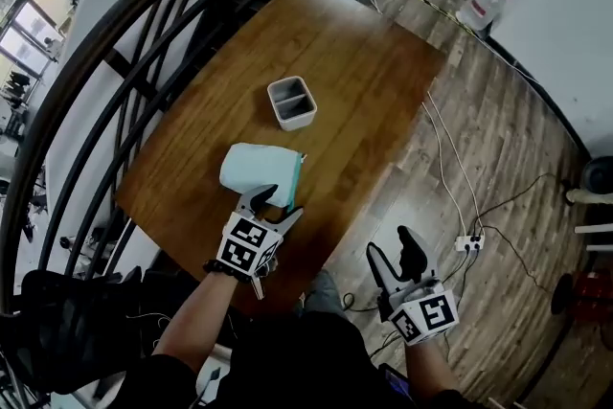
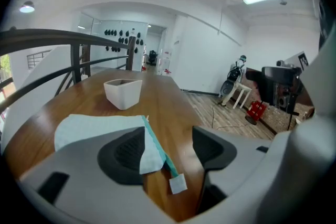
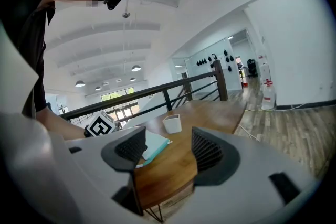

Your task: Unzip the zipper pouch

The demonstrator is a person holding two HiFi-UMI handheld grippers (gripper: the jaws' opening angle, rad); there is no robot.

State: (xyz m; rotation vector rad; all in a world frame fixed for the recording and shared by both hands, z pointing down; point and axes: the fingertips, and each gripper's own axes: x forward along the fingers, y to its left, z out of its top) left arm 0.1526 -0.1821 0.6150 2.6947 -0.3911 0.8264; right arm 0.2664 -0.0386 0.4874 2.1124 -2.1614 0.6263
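My right tool [image 1: 397, 254] is closest to me, off the desk's near edge and above the wooden floor [image 1: 498, 139]. Its jaws are well apart with nothing between them; along them I see only the desk [image 3: 173, 165] edge. My left tool [image 1: 273, 206] is over the near part of the desk [image 1: 364, 72], also wide open, at the near end of the zipper pouch [image 1: 257, 170]. In the left gripper view, the pouch [image 2: 94, 128] lies flat, and its near corner sits in the gap of the left tool [image 2: 170, 152], against the left pad but not clamped. The teal zipper [image 2: 157, 149] runs along the pouch's right edge, and its small pale pull tab [image 2: 177, 184] rests on the wood between the jaws. Beyond the pouch, apart from it, stands a grey two-compartment container [image 1: 291, 102]. A dark railing [image 1: 144, 5] curves past the desk's far side.
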